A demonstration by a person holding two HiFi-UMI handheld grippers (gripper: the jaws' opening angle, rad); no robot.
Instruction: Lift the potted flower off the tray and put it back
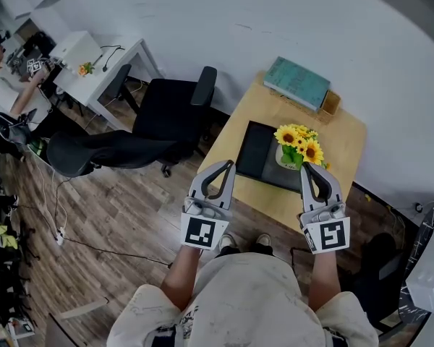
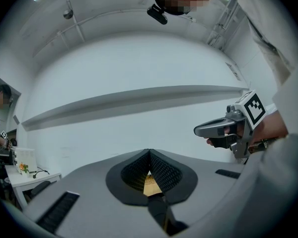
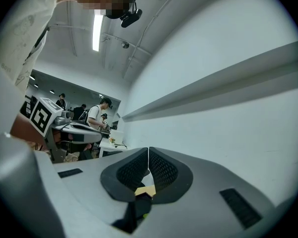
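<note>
A white pot of yellow sunflowers [image 1: 298,146] stands on the right end of a black tray [image 1: 257,152] on a small wooden table [image 1: 346,140]. My left gripper [image 1: 226,166] is shut and empty, held level above the table's near edge, left of the flowers. My right gripper [image 1: 309,168] is shut and empty too, its tips just in front of the pot and not touching it. In the left gripper view the jaws [image 2: 149,153] meet with nothing between them, and the right gripper [image 2: 203,131] shows beside. The right gripper view shows its jaws [image 3: 148,151] closed against a white wall.
A teal book [image 1: 297,82] and a small wooden box [image 1: 330,104] lie at the table's far edge. Black office chairs [image 1: 159,114] stand to the left on the wooden floor. A person [image 1: 6,85] sits at a white desk [image 1: 101,67] far left.
</note>
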